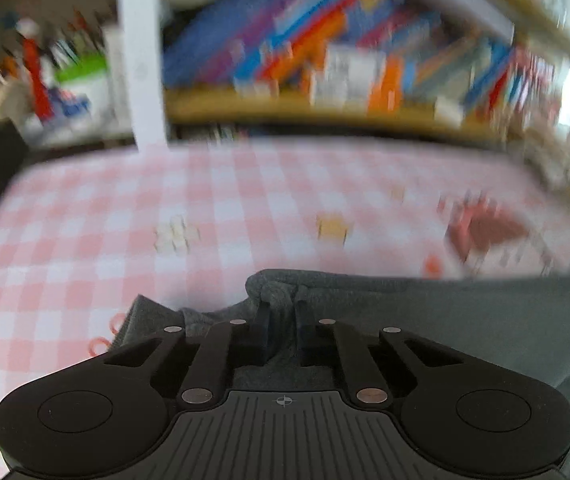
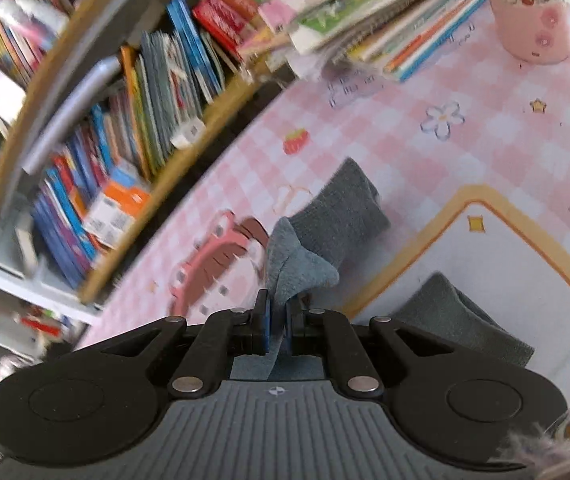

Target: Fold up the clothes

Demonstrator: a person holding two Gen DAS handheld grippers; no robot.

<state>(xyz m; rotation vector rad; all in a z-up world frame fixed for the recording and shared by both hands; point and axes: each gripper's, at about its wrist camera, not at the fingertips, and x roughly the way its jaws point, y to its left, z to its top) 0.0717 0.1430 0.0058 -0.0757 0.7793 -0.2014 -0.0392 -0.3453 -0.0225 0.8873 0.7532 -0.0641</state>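
Note:
A grey fleece garment (image 1: 425, 312) hangs from my left gripper (image 1: 281, 316), whose jaws are shut on a bunched edge of it above the pink checked tablecloth (image 1: 125, 208). My right gripper (image 2: 279, 312) is shut on another grey edge of the garment (image 2: 297, 268), which sticks up between the jaws. Two grey cuffed ends, one (image 2: 345, 208) ahead of the gripper and one (image 2: 461, 320) to its right, lie on the cloth (image 2: 385, 140). The left wrist view is blurred by motion.
Shelves full of books (image 1: 325, 52) stand behind the table and also show in the right wrist view (image 2: 125, 120). A stack of books (image 2: 385, 28) and a pink cup (image 2: 533, 12) sit at the table's far side. A white post (image 1: 141, 52) rises at the table's back edge.

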